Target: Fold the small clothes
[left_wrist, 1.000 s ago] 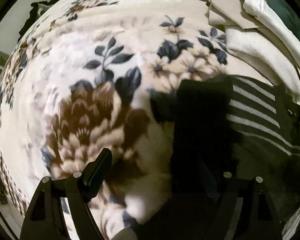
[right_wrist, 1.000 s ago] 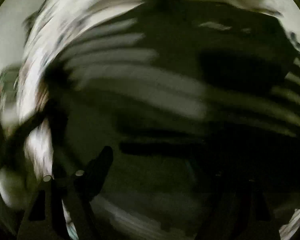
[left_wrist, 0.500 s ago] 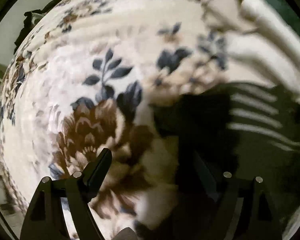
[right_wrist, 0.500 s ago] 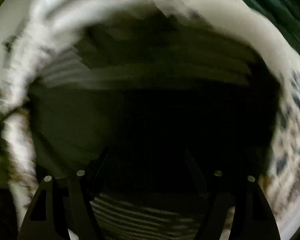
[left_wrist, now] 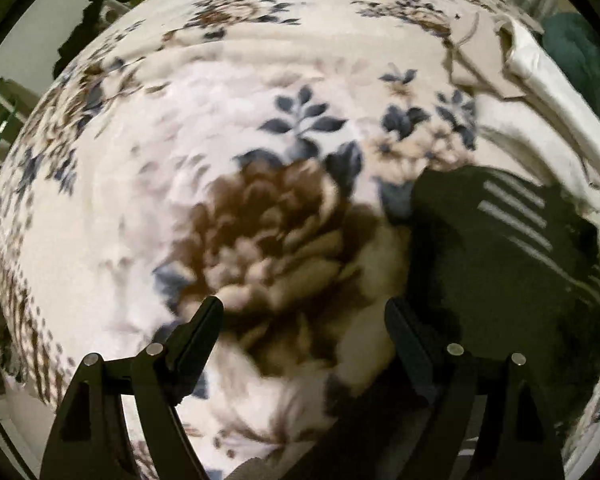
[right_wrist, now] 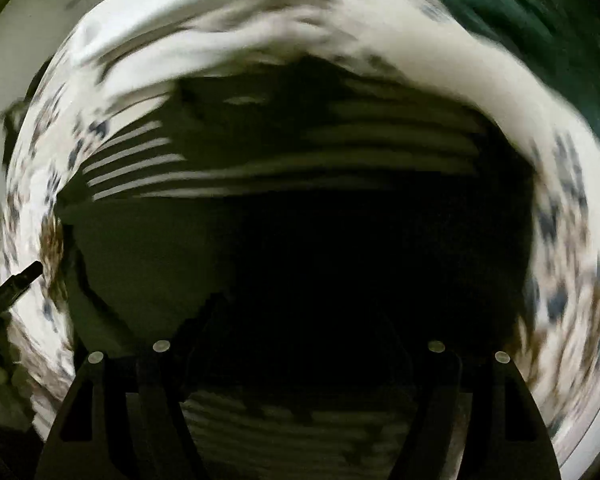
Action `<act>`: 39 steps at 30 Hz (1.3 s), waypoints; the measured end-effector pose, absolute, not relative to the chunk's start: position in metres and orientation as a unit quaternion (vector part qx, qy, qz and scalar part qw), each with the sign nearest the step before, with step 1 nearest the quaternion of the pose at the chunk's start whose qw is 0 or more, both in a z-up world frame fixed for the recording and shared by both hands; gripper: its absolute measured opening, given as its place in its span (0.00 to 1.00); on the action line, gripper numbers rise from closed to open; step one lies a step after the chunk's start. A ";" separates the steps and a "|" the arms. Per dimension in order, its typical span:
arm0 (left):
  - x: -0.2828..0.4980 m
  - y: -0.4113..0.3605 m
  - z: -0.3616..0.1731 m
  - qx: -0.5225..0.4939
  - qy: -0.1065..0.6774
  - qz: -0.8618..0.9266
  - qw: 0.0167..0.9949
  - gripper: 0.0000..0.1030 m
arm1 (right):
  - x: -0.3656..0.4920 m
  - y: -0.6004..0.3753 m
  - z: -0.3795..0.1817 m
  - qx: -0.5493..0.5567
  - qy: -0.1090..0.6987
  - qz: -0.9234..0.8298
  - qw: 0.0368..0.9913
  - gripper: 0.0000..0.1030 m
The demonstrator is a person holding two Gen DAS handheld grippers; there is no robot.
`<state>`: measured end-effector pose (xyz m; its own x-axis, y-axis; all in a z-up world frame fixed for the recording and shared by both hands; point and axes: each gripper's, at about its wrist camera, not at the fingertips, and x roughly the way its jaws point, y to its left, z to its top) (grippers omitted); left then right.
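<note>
A dark garment with pale stripes [left_wrist: 512,252] lies on a floral blanket [left_wrist: 228,128], at the right in the left wrist view. My left gripper [left_wrist: 304,312] is open and empty over the blanket, just left of the garment's edge. In the right wrist view the same garment [right_wrist: 260,208] fills the middle, blurred by motion. My right gripper [right_wrist: 296,320] hangs close over it with its jaws spread wide; the fingertips are dark against the dark cloth. The tip of the left gripper [right_wrist: 20,280] shows at the far left.
White and beige clothes [left_wrist: 540,80] are piled at the blanket's far right. A dark green cloth [left_wrist: 584,60] lies behind them and also shows in the right wrist view [right_wrist: 540,20]. The blanket's left edge drops off to a room wall.
My left gripper has pulled back and to the left, off the garment's edge. The right gripper has swung across the garment, whose striped part now sits higher in its view.
</note>
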<state>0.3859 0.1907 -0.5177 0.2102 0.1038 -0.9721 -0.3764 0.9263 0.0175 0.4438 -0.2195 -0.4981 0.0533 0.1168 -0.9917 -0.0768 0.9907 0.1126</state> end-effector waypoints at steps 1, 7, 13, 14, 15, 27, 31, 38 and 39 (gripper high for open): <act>0.385 0.183 -0.519 -0.109 0.611 0.159 0.768 0.81 | 0.461 -0.197 -0.502 -0.024 0.676 0.084 0.732 0.73; 0.395 0.187 -0.537 -0.116 0.616 0.167 0.761 0.81 | 0.503 -0.104 -0.551 -0.147 0.694 0.164 0.686 0.64; 0.409 0.204 -0.542 -0.136 0.611 0.166 0.762 0.81 | 0.517 -0.105 -0.535 -0.147 0.667 0.147 0.715 0.04; 0.412 0.204 -0.542 -0.136 0.611 0.164 0.763 0.81 | 0.522 -0.109 -0.535 -0.138 0.667 0.132 0.720 0.04; 0.416 0.203 -0.543 -0.135 0.610 0.160 0.764 0.81 | 0.527 -0.116 -0.534 -0.130 0.669 0.116 0.722 0.04; 0.481 0.139 -0.548 -0.085 0.612 0.082 0.782 0.81 | 0.523 -0.281 -0.465 0.133 0.658 -0.006 0.741 0.47; 0.507 0.109 -0.572 -0.024 0.624 0.059 0.779 0.81 | 0.473 -0.384 -0.441 0.178 0.637 -0.093 0.744 0.53; 0.524 0.130 -0.580 -0.032 0.630 0.061 0.773 0.91 | 0.429 -0.404 -0.498 0.151 0.690 -0.114 0.699 0.53; 0.524 0.129 -0.579 -0.022 0.631 0.061 0.773 0.91 | 0.428 -0.405 -0.502 0.155 0.683 -0.116 0.704 0.53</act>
<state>0.5239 0.1285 -0.5786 0.1973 0.0657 -0.9781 -0.1223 0.9916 0.0419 0.4281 -0.4048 -0.5017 0.0389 0.0485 -0.9981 0.3757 0.9248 0.0595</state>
